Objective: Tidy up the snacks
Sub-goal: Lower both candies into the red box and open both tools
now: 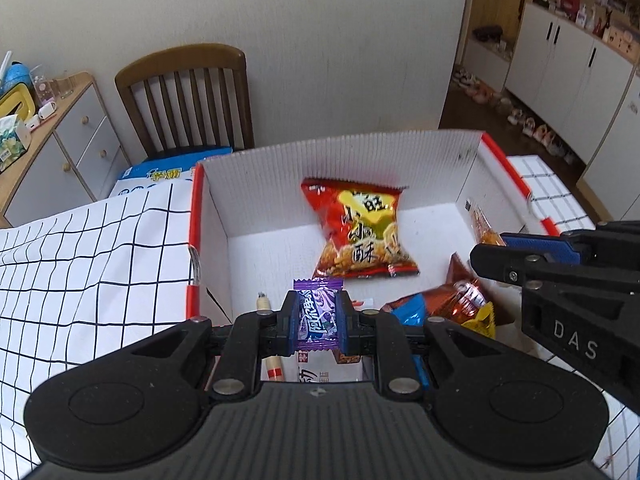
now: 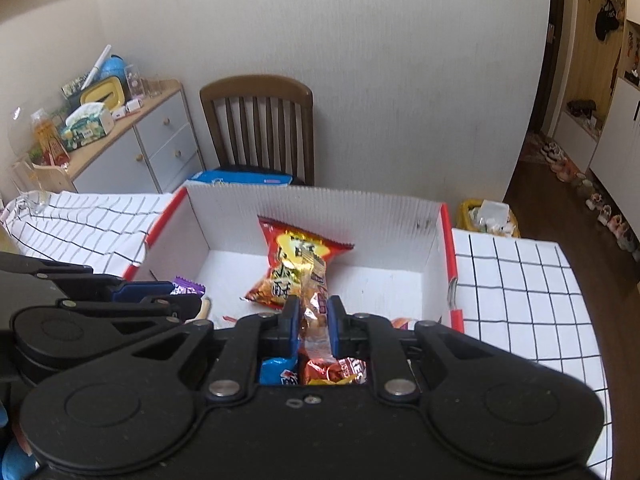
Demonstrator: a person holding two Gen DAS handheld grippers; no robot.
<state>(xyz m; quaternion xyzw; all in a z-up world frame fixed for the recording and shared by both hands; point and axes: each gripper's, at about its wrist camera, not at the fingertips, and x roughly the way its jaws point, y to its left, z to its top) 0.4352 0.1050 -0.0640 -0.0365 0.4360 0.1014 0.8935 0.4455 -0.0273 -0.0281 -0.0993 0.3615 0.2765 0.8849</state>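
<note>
A white cardboard box (image 1: 352, 160) with red edges stands on the checked tablecloth. A red-orange snack bag (image 1: 360, 232) lies against its back wall. My left gripper (image 1: 318, 314) is shut on a purple candy packet (image 1: 318, 312) above the box's near left side. My right gripper (image 2: 314, 316) is shut on a thin clear-and-gold snack stick packet (image 2: 314, 300) over the near right side. In the left wrist view the right gripper (image 1: 490, 252) comes in from the right, the packet (image 1: 482, 226) sticking out of it. A blue packet (image 2: 278, 374) and a brown-orange packet (image 2: 336, 372) lie below.
A wooden chair (image 1: 188, 96) stands behind the box with a blue pack (image 1: 168, 172) on its seat. A grey drawer cabinet (image 2: 160, 144) with clutter on top is at the left. A yellow bin (image 2: 486, 216) sits beyond the table's right end. Shoes line the floor by white cupboards (image 1: 568, 64).
</note>
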